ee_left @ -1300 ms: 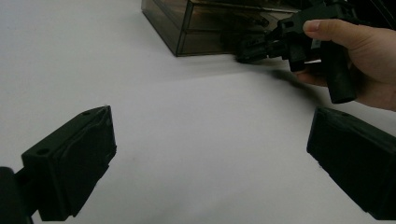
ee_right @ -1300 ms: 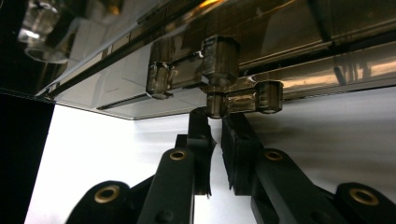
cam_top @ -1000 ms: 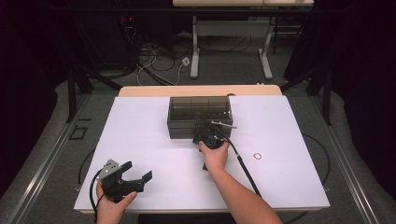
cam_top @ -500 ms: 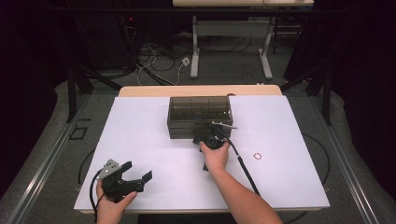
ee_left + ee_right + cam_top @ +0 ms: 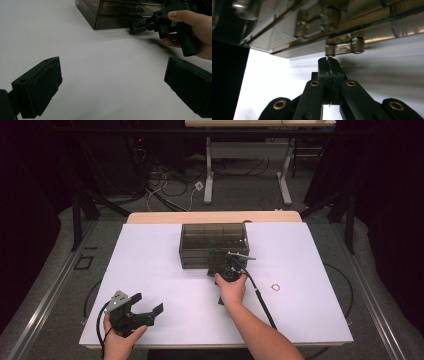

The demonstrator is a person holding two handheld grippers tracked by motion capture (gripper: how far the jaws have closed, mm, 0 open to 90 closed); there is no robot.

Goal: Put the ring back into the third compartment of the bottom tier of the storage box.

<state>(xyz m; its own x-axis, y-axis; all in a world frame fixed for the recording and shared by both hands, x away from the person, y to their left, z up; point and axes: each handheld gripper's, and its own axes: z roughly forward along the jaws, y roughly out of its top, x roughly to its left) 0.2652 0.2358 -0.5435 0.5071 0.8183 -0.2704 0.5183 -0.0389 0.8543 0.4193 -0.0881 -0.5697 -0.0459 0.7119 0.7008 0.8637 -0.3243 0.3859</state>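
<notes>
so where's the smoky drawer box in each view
High view: the smoky drawer box sits at the table's middle, toward the far edge, just beyond the right tongs.
Left gripper view: it lies along the top edge, centre, left of the hand with the right tongs.
Right gripper view: its front and knobs run across the upper part, just above the shut tong tips.
Shared landmark: the white table top.

Dark room, grey carpet (image 5: 60,245), cables (image 5: 165,187)
</notes>
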